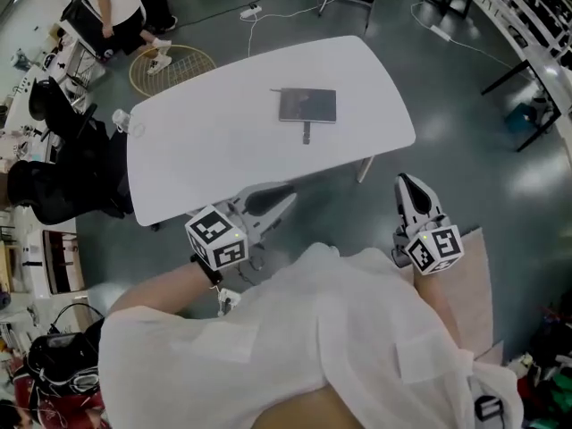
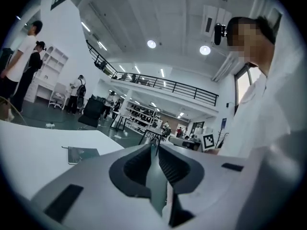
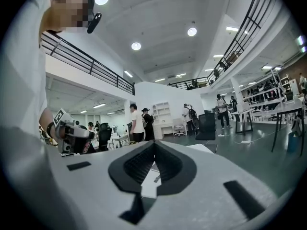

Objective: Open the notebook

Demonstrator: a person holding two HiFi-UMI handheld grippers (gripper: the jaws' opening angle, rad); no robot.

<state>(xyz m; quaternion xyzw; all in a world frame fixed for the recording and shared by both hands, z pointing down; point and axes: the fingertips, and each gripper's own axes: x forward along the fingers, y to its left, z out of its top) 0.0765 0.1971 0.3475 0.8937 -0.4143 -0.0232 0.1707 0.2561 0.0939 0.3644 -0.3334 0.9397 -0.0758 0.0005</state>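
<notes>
I had the dark grey, closed rectangular notebook (image 1: 307, 105) lying flat on the white tabletop with rounded corners (image 1: 206, 150), toward its far side. A short dark strap (image 1: 306, 134) stuck out from the notebook's near edge onto the white surface. The cover was down and nothing touched it.

The left hand-held gripper (image 1: 284, 195) hung at the near edge of the tabletop and pointed roughly level toward the far right. Its marker cube (image 1: 216, 237) sat just ahead of my wrist. In the left gripper view its jaws (image 2: 154, 145) were pressed together at the tips with nothing held between them. The notebook (image 2: 82, 154) showed low on the left of that view, well apart from the tips.

The right hand-held gripper (image 1: 407, 181) was off the tabletop altogether, over the grey floor (image 1: 474, 150) just beyond the near right corner, and it pointed away from me. The right gripper view showed its jaws (image 3: 153, 143) closed as well, tips meeting, with nothing gripped. The left hand-held gripper (image 3: 72, 133) appeared at that view's left side.

Both tools were well apart from the notebook, the left one nearer to it. My loose white shirt (image 1: 313, 347) filled the bottom of the head view. A black office chair (image 1: 63, 164) stood beside the tabletop's left end, and a person (image 1: 121, 7) stood on the floor beyond it.
</notes>
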